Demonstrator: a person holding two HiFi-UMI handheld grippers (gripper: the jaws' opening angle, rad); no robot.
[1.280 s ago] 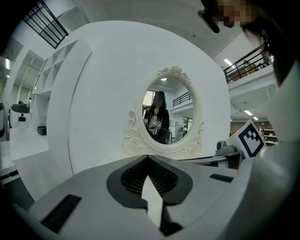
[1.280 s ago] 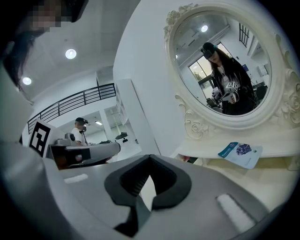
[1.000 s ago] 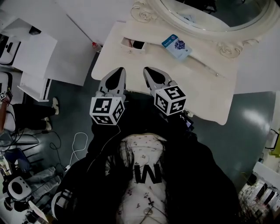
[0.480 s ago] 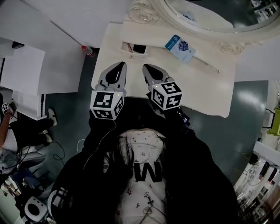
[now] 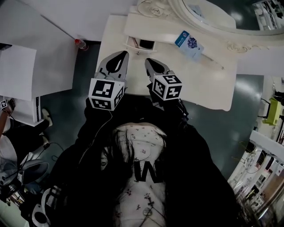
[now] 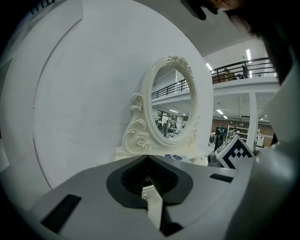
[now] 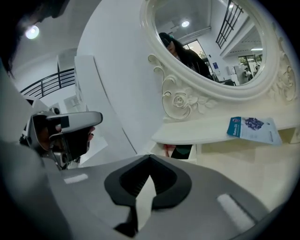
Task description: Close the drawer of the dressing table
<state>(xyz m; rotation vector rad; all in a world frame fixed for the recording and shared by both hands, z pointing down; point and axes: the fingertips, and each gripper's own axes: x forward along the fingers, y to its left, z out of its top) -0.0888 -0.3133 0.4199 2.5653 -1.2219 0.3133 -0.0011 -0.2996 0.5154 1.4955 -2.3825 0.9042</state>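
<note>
Moved: my two grippers have come closer to the drawer point(image 5: 140, 44).
Left gripper point(image 5: 120, 55): jaws pressed together, holding nothing.
Right gripper point(image 5: 150, 62): same, over the front edge of the dressing table point(image 5: 213, 84).
Drawer: back left corner, pulled out, front facing me, long side along the back edge.

Two grippers point(image 5: 123, 54) point(image 5: 148, 61), one dressing table point(image 5: 208, 84), one drawer point(image 5: 141, 44), one mirror point(image 5: 219, 11), one blue packet point(image 5: 190, 43).

Hardly any legible print is being shown.
One large white letter, W or M, is being displayed on the person's shirt point(image 5: 144, 170); print on the blue card point(image 5: 190, 43) on the tabletop point(image 5: 213, 84) is being rendered too small.
</note>
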